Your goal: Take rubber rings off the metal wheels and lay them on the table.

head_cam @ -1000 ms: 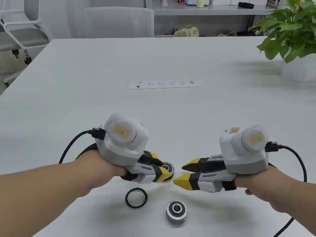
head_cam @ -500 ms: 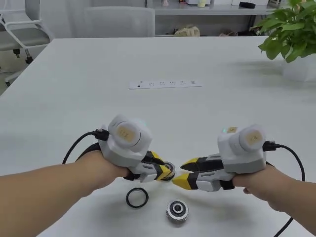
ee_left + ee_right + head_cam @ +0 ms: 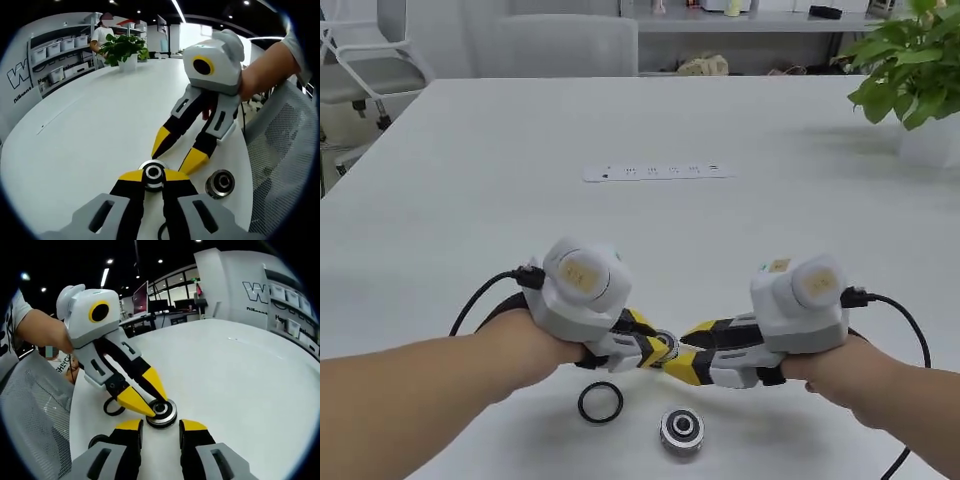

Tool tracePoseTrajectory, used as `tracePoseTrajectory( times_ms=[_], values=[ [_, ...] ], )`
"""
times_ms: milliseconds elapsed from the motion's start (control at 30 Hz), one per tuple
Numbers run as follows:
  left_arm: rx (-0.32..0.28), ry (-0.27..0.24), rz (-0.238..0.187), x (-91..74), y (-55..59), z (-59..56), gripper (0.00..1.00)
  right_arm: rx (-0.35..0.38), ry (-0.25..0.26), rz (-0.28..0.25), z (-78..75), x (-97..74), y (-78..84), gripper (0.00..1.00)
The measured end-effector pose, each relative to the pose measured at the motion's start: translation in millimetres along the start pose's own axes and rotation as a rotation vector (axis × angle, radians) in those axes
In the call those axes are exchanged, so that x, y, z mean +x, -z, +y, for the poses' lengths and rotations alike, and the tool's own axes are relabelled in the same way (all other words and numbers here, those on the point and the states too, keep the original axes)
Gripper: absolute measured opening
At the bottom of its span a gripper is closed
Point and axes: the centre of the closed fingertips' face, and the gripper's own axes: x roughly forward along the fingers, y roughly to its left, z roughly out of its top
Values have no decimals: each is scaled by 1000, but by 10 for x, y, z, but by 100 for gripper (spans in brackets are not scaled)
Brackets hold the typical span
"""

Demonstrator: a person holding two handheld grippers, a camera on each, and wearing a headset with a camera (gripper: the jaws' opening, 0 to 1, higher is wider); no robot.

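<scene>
Metal wheel point(image 3: 164, 412) clamped between the jaws of the left gripper point(image 3: 153, 175), low at the table point(image 3: 470, 200).
Jaws of the right gripper point(image 3: 161, 426) parted, holding nothing, tips just beside the clamped wheel. Loose rubber ring point(image 3: 600, 402) flat on the table, nearer the person than the clamped wheel. Second metal wheel point(image 3: 681, 429) likewise, just beside the ring.
</scene>
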Motion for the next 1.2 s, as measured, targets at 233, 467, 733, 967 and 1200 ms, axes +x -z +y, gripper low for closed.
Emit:
tracePoseTrajectory(
  times_ms=[233,467,733,967,1200],
  values=[
    [-5,-4,-5,6,5,4,8,-9,12,-1,-17,38,4,25],
    [-5,-9,-3,5,4,2,8,-29,14,2,-5,65,7,24],
    [-8,-14,-4,8,6,4,7,-35,13,1,-3,38,26,20],
    [-12,-18,-2,10,6,5,7,-41,16,5,-16,17,57,16],
    [-18,-21,-1,8,5,3,7,-41,18,6,-16,15,56,15]
  ],
)
